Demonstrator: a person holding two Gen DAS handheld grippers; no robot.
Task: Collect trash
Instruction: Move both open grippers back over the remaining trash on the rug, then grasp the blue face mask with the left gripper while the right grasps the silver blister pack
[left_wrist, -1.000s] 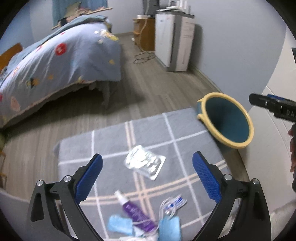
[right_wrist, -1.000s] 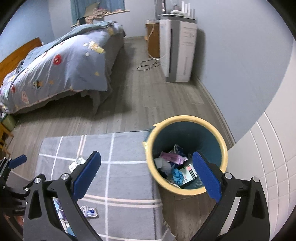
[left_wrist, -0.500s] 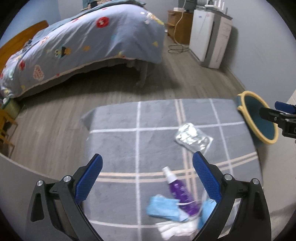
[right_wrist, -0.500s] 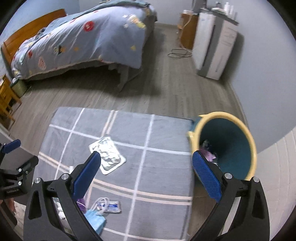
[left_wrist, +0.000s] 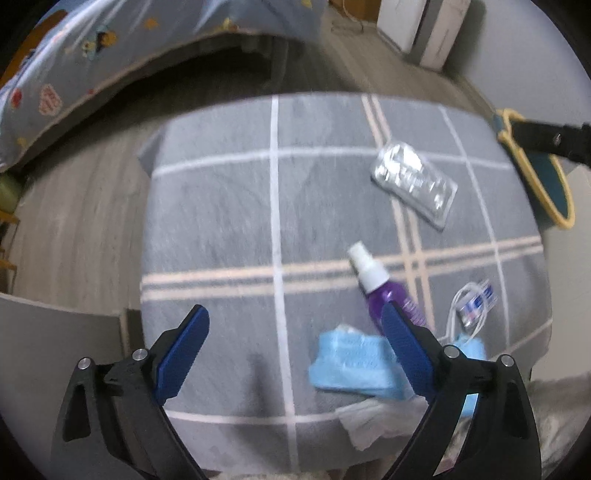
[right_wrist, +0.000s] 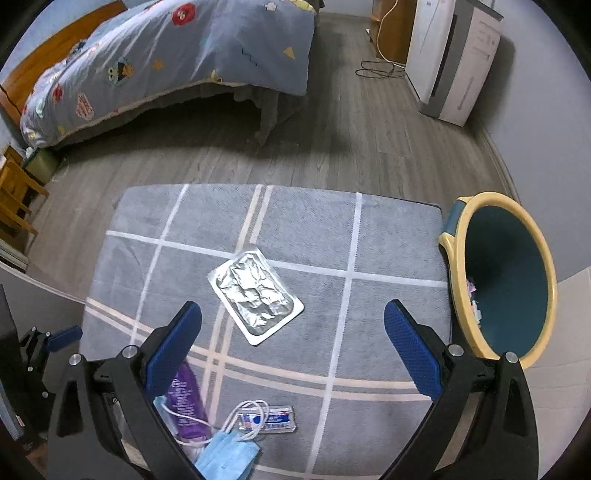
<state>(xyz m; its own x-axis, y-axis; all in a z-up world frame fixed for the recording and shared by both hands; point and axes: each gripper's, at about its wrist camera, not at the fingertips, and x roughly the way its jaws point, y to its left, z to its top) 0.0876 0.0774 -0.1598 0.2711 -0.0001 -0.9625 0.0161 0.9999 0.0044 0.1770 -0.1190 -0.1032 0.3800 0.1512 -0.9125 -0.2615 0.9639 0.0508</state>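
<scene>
trash count: four-ish bits on the grey rug with white and beige grid lines (right_wrist: 388, 236), which lies on the floor. One crinkled silver foil blister tray (right_wrist: 256, 292), one purple spray bottle with a white nozzle (left_wrist: 384, 291), one small clear sachet with blue and red print (right_wrist: 273, 421) with a white cord looped over it, and light-blue face masks (left_wrist: 354, 363); looks like two, can't swear to it. There's also a crumpled white tissue (left_wrist: 373, 417) by the rug's near edge.
where it sits: the foil tray lies alone mid-rug; everything else is bunched near the rug's near edge, bottle touching a mask.
bin: one teal bin with a yellow rim (right_wrist: 506, 280), just off the rug's right edge, some scraps inside.
left tool (left_wrist: 295, 354): jaws wide, just been closing a touch, nothing between them; its right pad overlaps the bottle in view.
right tool (right_wrist: 291, 350): spread wide, empty, above the foil tray.
vs a second ago: both views now look steeper at the rug; the bin has slid to the right edge, the trash looks bigger.
around: one bed with a blue cartoon-print duvet (right_wrist: 177, 55), one white appliance (right_wrist: 454, 62).
</scene>
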